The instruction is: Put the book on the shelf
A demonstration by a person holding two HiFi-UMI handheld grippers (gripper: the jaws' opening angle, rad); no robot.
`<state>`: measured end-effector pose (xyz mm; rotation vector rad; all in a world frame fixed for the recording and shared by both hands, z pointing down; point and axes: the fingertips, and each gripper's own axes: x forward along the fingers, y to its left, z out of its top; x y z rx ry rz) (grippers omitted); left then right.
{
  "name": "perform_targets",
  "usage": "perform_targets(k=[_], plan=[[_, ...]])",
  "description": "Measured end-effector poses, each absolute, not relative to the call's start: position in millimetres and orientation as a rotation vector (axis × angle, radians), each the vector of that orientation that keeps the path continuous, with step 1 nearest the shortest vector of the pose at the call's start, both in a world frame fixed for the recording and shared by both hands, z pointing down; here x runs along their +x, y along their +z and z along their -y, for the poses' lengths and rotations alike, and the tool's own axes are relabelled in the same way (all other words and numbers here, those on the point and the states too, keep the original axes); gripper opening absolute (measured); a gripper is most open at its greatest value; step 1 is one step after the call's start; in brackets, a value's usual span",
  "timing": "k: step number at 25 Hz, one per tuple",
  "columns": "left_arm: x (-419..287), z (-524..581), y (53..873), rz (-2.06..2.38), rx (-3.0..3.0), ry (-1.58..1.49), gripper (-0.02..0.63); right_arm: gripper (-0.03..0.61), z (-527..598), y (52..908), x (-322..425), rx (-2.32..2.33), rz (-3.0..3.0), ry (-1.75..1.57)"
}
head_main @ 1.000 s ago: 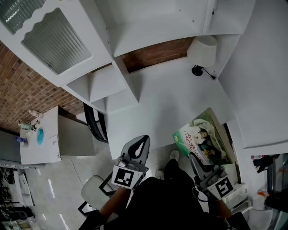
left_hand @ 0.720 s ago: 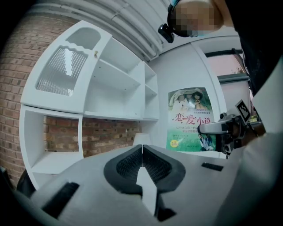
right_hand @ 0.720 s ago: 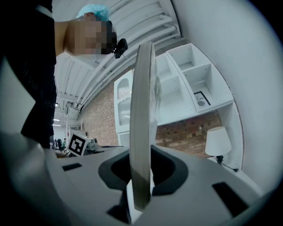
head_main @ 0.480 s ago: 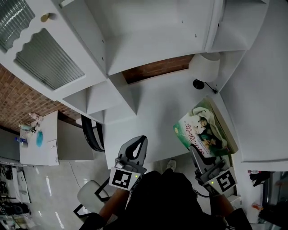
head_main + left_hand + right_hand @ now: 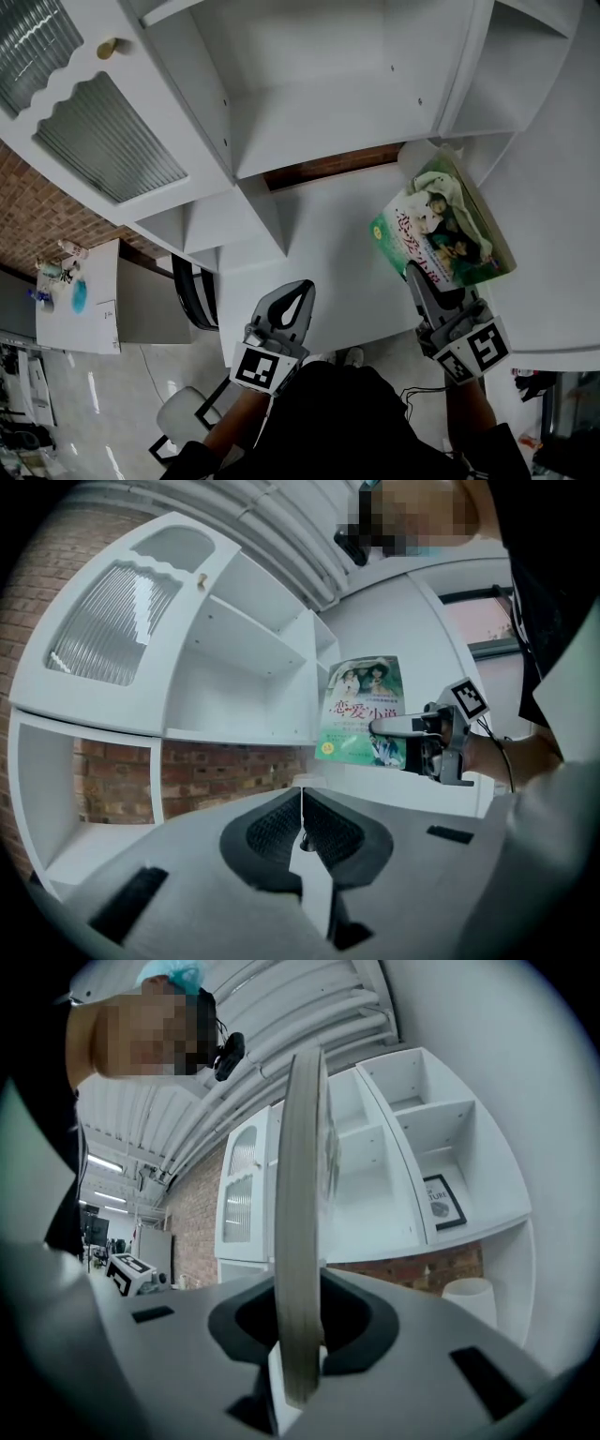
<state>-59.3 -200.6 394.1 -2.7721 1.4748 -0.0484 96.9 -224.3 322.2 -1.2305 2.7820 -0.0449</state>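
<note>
Aloft, the book (image 5: 441, 230) is clamped edge-on in the right tool (image 5: 424, 281) near the shelf (image 5: 309, 131) (left tool (image 5: 296, 298) pressed together, empty); it is best held upright and slid in squarely.

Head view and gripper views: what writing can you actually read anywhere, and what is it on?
"恋爱小说" in red: cover of the green glossy book.
"...TURE", start unreadable: black-framed picture on the white shelf.
Smaller print on the book cover: too small to read.
</note>
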Motion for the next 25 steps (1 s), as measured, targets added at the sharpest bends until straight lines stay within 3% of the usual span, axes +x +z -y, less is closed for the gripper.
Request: perform_targets(k=[25], plan=[[-86, 237, 393, -1.45, -2.797, -0.043, 0.017, 0.078, 388, 255, 83, -1.397, -2.735, -0.074]])
